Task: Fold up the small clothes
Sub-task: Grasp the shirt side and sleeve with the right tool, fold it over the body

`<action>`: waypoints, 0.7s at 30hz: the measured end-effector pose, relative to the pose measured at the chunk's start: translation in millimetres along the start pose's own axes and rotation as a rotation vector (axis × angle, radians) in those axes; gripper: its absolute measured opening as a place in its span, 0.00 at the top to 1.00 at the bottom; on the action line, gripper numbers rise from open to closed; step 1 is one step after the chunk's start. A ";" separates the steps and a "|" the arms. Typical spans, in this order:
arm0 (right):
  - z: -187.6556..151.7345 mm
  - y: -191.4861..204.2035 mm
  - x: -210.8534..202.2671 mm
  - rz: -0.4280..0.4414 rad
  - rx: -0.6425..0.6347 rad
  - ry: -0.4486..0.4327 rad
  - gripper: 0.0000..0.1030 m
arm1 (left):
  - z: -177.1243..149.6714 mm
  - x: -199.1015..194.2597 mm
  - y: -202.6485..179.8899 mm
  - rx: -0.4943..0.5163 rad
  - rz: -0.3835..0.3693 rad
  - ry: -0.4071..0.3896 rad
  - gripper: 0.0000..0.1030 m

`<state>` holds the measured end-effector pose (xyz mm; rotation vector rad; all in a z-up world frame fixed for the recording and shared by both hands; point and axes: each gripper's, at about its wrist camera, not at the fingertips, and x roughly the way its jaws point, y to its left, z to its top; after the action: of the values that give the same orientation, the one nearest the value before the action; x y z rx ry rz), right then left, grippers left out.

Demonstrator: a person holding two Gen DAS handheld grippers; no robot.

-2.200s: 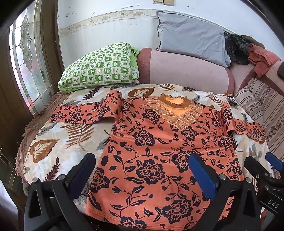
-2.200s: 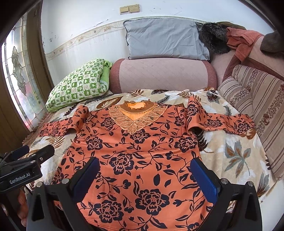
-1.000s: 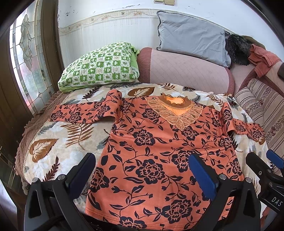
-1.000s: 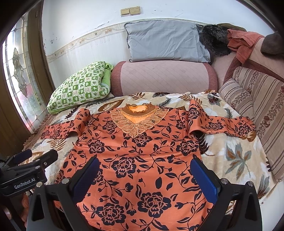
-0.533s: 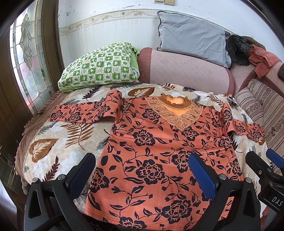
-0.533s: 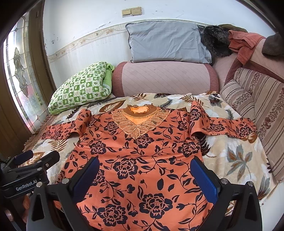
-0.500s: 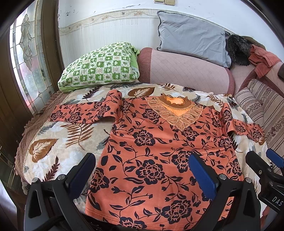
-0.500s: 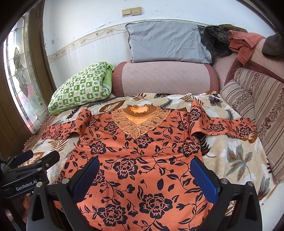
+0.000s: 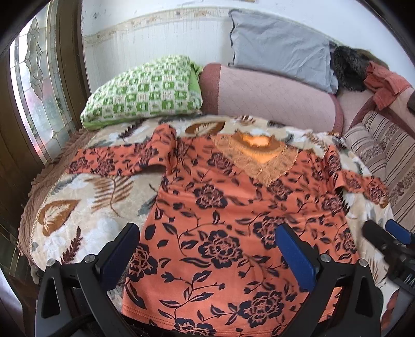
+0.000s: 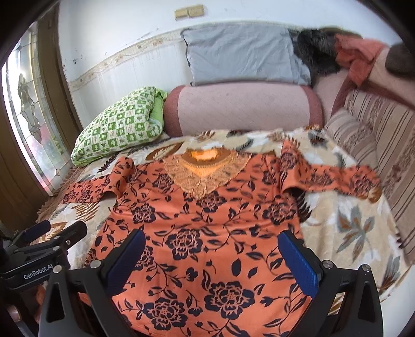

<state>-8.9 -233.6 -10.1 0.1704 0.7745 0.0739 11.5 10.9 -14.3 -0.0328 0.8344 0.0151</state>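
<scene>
Left wrist view had the left gripper (image 9: 210, 255) nearest, jaws apart and holding nothing, above the hem of the orange floral blouse (image 9: 233, 220). That blouse lay flat on the leaf-print blanket (image 9: 85, 207), long axis running hem-near to lace neckline-far, sleeves spread sideways. Only the right wrist view showed the right gripper (image 10: 215, 259) with jaws likewise apart, and the wall switches (image 10: 189, 11) above the grey pillow (image 10: 243, 57).
</scene>
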 end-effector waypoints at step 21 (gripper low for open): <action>27.3 -427.9 122.4 0.049 1.094 -0.104 0.12 | -25.4 122.5 -3.8 0.067 0.060 0.239 0.00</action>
<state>99.2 -642.2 -152.4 1.2197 0.6368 -0.3221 75.0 6.3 -122.1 0.0546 1.0746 0.0406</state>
